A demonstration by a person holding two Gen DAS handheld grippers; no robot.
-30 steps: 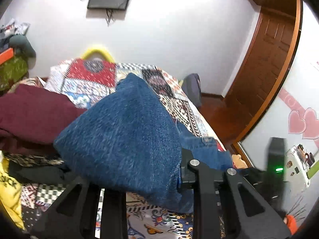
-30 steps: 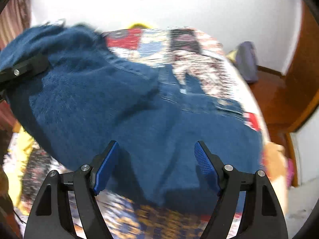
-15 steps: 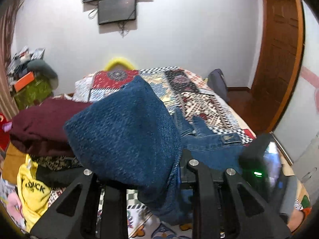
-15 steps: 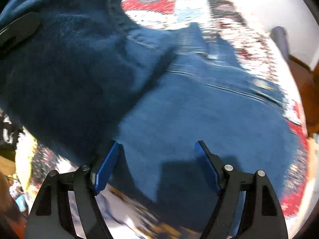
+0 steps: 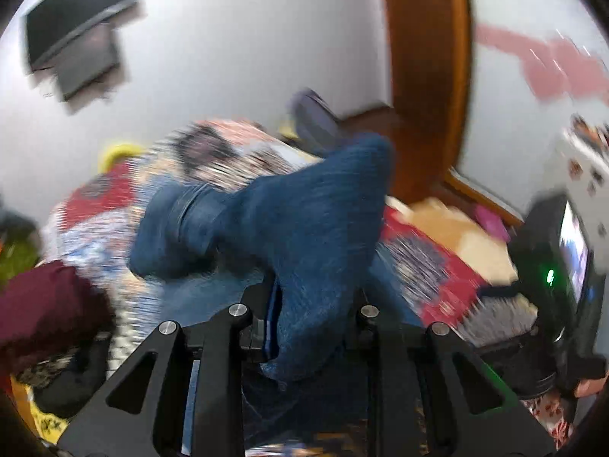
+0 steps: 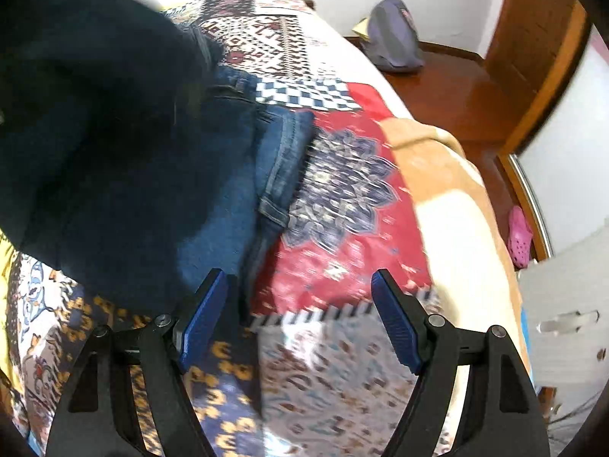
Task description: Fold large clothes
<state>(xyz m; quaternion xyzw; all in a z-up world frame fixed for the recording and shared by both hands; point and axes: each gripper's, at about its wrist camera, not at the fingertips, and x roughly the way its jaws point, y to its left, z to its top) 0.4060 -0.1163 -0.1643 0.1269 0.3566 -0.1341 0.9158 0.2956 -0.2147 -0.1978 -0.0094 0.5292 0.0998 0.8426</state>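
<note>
Fold of blue denim jeans [image 5: 319, 236] is clamped between fingers of left gripper [image 5: 304, 327] and held lifted above patterned patchwork bedspread [image 5: 236, 160]. Left view is blurred. Right gripper [image 6: 300, 327] is held with blue-padded fingers [image 6: 396, 327] spread wide, nothing gripped. Jeans [image 6: 213, 175] are spread on bedspread [image 6: 342, 198], just left of it.

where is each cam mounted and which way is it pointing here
Left wrist: sits on the left gripper, facing across the bed toward the far wall and door; its black fingers show, clamped on the jeans.
Right wrist: sits on the right gripper, angled down at the patterned bedspread; its blue-padded fingers show, spread with nothing between them.
Shared: the jeans, the bedspread and the grey backpack on the floor.
</note>
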